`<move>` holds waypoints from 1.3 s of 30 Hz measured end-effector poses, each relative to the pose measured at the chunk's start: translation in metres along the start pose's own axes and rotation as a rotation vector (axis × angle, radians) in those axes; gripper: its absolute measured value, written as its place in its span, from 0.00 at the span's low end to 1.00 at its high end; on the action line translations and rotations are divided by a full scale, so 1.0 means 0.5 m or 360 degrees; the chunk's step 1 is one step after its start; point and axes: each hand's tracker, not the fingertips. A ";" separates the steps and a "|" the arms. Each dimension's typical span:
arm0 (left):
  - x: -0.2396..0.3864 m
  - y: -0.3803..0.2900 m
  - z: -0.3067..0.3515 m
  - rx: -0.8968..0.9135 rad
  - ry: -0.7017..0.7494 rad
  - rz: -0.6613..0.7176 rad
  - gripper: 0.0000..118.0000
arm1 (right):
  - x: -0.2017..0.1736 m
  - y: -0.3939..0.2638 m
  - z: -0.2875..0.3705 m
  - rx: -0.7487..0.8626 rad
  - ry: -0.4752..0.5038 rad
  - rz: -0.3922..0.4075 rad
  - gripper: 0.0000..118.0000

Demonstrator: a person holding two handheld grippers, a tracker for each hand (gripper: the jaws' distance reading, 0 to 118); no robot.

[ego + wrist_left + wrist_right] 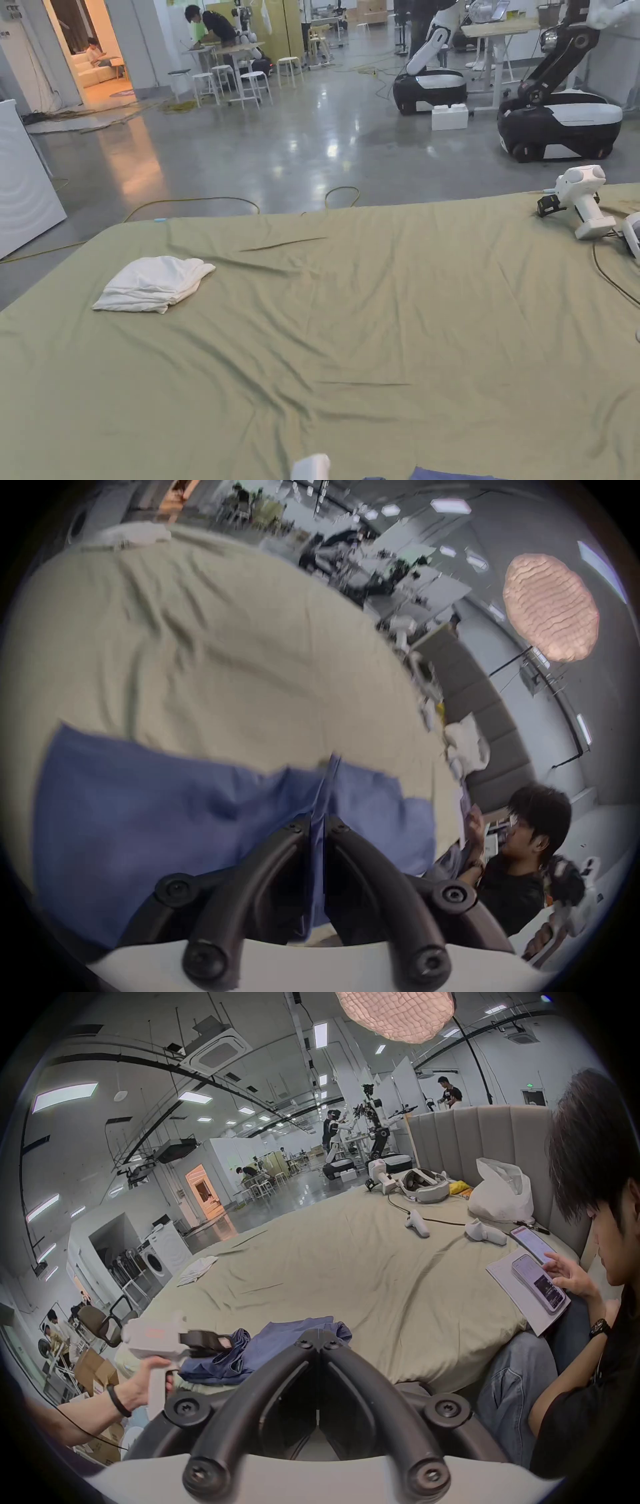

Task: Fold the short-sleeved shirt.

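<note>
While the olive-green bed sheet [387, 325] spreads wide before me, the blue shirt [277, 1348] lies bunched at its near edge, well apart from a folded white cloth [153, 284]. My left gripper [318, 826] is clenched on a ridge of shirt fabric — my right gripper [317, 1343] has its jaws closed together, whether on cloth I cannot tell.

The blue shirt [456, 474] is cut off by the head view's bottom edge and motion-blurred in the left gripper view.

Shirt [277, 1345] plain blue; bed sheet [375, 325] olive green; folded cloth [153, 284] white; tool jaws black.
</note>
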 end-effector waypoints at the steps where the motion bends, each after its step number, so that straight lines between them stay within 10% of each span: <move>1: 0.002 -0.008 -0.033 -0.0073 0.0030 -0.0018 0.08 | -0.005 0.001 0.003 0.0002 -0.0006 0.0016 0.00; 5: 0.002 -0.008 0.001 0.0032 -0.0023 0.0013 0.15 | -0.016 0.002 0.008 0.0012 -0.0006 0.0032 0.00; 7: -0.011 -0.003 0.059 0.0094 -0.0080 -0.0005 0.59 | -0.018 0.002 0.001 0.0015 -0.0004 0.0042 0.00; 9: -0.025 -0.007 0.140 0.0223 -0.0060 -0.0089 0.81 | -0.018 0.003 -0.010 -0.0018 0.0015 0.0052 0.00; 15: -0.195 -0.007 0.282 0.0408 0.0211 0.0216 0.81 | -0.021 -0.009 -0.042 -0.0105 0.0052 0.0056 0.00; 25: -0.347 0.000 0.198 0.0345 -0.0225 0.0674 0.79 | -0.038 0.008 0.013 -0.0027 -0.0036 0.0166 0.00; 30: -0.327 0.008 0.169 0.0220 -0.0142 0.0594 0.31 | -0.016 0.005 0.013 -0.0047 -0.0056 0.0062 0.00; 39: -0.323 -0.037 0.212 0.0443 -0.0357 0.0780 0.20 | -0.017 -0.002 0.028 -0.0028 -0.0071 0.0086 0.00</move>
